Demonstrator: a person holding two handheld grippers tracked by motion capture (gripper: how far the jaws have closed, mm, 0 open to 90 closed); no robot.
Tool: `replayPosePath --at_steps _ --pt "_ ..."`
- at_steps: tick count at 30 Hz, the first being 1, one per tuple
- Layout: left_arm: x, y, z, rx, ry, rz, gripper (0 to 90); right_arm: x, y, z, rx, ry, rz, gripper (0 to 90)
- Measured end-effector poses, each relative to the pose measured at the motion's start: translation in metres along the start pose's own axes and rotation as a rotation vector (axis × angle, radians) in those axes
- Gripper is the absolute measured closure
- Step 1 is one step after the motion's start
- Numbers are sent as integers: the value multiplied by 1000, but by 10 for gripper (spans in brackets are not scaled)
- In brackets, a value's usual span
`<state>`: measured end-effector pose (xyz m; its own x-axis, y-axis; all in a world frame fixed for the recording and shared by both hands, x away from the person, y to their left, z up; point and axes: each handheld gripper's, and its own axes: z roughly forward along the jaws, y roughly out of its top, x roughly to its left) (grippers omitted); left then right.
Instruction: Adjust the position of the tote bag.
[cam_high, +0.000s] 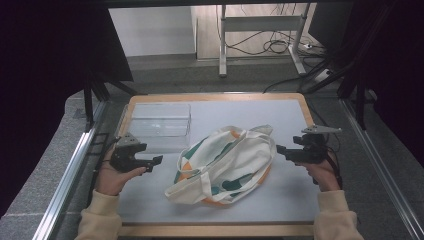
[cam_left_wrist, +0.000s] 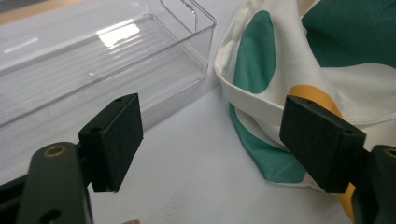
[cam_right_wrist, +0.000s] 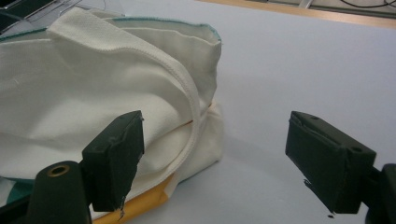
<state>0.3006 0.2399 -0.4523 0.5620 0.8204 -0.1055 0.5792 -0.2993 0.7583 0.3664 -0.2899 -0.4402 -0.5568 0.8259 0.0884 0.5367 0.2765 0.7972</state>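
You wore cream sleeves with ribbed cuffs on both forearms. Your left claw (cam_high: 159, 159) was matte black, with a grey three-cornered plate on top of its body. Seen in the left gripper view, the left claw (cam_left_wrist: 210, 149) had two blocky rectangular pads, each with small screw holes, and a brass-coloured ring set in the arm behind each pad. Your right claw (cam_high: 278, 148) was black too and carried the same grey plate. Its pads (cam_right_wrist: 119, 158) looked scuffed, with frayed edges.
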Motion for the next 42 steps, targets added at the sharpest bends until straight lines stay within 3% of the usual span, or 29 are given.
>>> replayPosePath --at_steps 11,23,27,33,42 --pt "-7 3 -8 -7 -24 20 234 4 0 2 6 18 -27 202" --pt "-17 2 -19 -16 -40 32 239 5 -1 6 35 8 -46 209" --pt "-22 6 -21 -12 -51 50 261 7 -2 8 41 15 -52 212" --pt "-28 15 -20 8 -70 59 267 5 -5 5 35 21 -20 215" --pt "-40 25 -20 11 -113 76 271 6 -10 -2 35 7 -33 215"
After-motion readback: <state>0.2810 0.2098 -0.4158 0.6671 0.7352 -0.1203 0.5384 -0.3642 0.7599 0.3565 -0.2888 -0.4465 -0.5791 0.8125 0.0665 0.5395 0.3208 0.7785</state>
